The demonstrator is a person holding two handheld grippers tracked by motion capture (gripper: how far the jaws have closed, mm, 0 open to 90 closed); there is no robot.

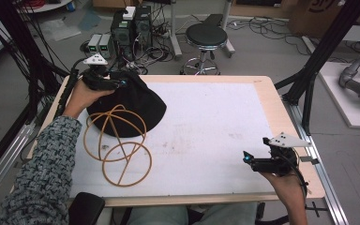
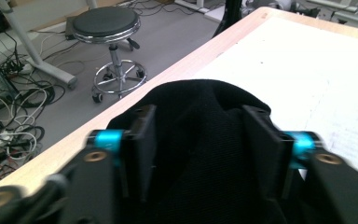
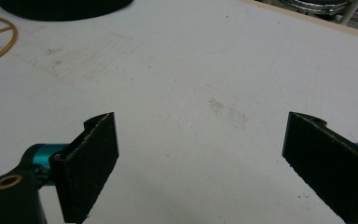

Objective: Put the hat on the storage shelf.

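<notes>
A black cloth point(image 1: 133, 105) lies heaped at the back left of the white table mat point(image 1: 206, 122). A tan wire frame point(image 1: 118, 146) of linked hoops sticks out from under its near side. My left gripper point(image 1: 122, 83) is at the cloth's far left top. In the left gripper view its two pads point(image 2: 142, 144) press a raised fold of the black cloth point(image 2: 200, 154) between them. My right gripper point(image 1: 247, 159) hovers low over the mat at the front right, jaws wide apart with bare mat between them point(image 3: 200, 140). A corner of the wire frame point(image 3: 0, 39) lies far off.
The wooden table rim point(image 1: 272, 101) borders the mat. Behind the table stand a round black stool point(image 1: 206, 35), computer boxes point(image 1: 131, 26) and tangled cables on the floor. Black frame posts point(image 1: 316, 61) rise at the right. The person's patterned sleeve point(image 1: 42, 168) crosses the front left.
</notes>
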